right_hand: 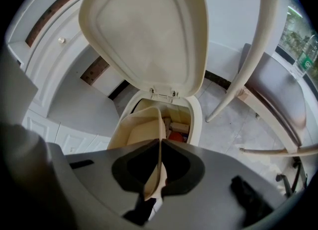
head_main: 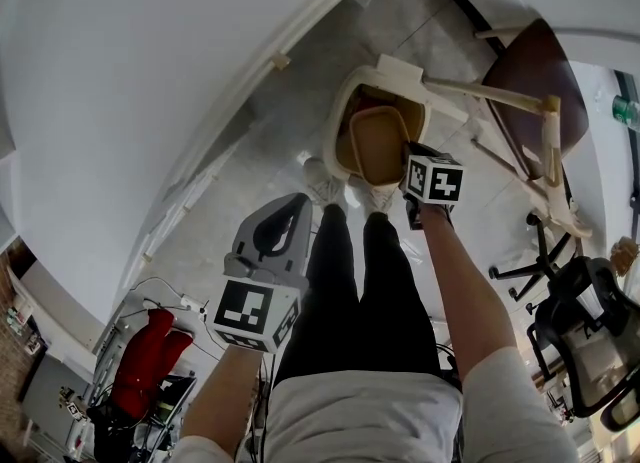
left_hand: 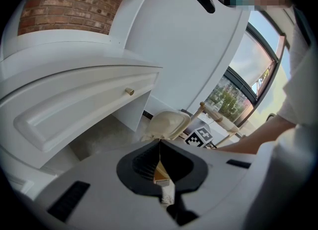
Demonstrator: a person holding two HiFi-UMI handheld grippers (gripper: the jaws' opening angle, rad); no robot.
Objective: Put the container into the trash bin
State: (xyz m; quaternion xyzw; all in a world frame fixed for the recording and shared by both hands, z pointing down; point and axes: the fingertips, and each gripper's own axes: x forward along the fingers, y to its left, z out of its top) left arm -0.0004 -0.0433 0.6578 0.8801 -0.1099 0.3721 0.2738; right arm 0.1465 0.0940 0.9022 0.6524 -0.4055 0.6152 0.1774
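Note:
The trash bin is cream, stands on the floor ahead of the person's feet, and its lid is tipped up. A tan, shallow container hangs tilted over the bin's mouth. My right gripper is shut on its near rim. In the right gripper view the container runs from my right gripper down into the bin, where some rubbish lies. My left gripper hovers by the person's left leg, shut and holding nothing. In its own view my left gripper has its tips touching.
A white cabinet with a knobbed drawer stands left of the bin. A wooden chair is just right of it, and a black office chair is further right. A red object sits at lower left.

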